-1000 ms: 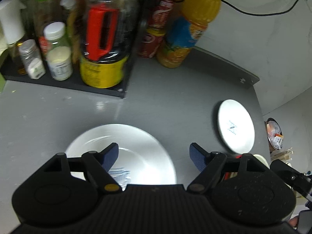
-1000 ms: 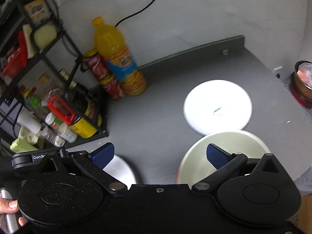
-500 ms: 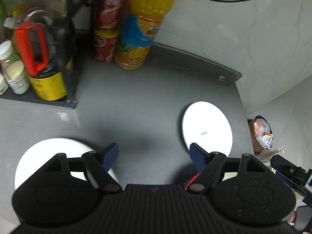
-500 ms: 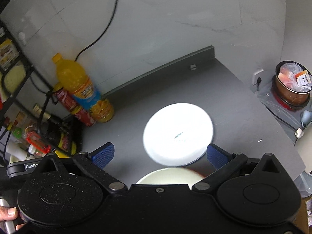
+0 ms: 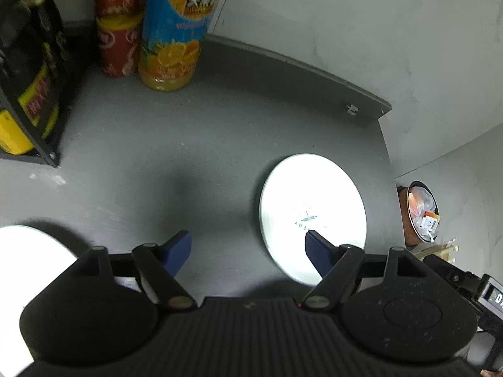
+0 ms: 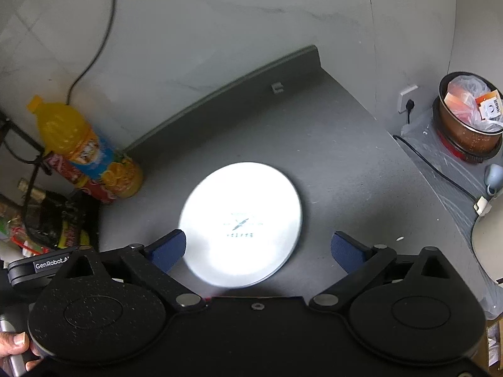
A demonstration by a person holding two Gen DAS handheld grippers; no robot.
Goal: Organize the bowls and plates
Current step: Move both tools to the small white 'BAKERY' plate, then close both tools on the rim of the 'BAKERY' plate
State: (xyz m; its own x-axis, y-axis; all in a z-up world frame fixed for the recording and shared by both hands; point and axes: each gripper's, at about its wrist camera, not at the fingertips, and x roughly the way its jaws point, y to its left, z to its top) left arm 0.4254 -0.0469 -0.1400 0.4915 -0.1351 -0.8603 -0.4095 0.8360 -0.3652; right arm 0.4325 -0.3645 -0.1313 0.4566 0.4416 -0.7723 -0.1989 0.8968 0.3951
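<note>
The flat white plate (image 6: 240, 223) with a small printed mark at its centre lies on the grey countertop (image 6: 339, 157), towards the counter's far right corner, and I have both tools pointed down at it. My right gripper (image 6: 257, 248) has its blue pads spread wide with nothing between them, one pad over the plate's near left edge and the other off to its right; I can't tell whether either touches. My left gripper (image 5: 248, 248) is likewise wide apart and empty, its right pad over the plate's near side in that view. A second white dish (image 5: 28, 251), bowl or plate I can't say, sits at the left edge of the left view, well apart from the flat one.

I judge the job barely begun: both pieces lie separately and nothing is stacked. What's left is to take hold of the plate and bring the dishes together.

Beyond them stand an orange juice bottle (image 6: 85, 150) and red cans (image 5: 118, 31) by a black rack (image 5: 28, 94), with a lined bin (image 6: 468, 116) off the counter's right end.
</note>
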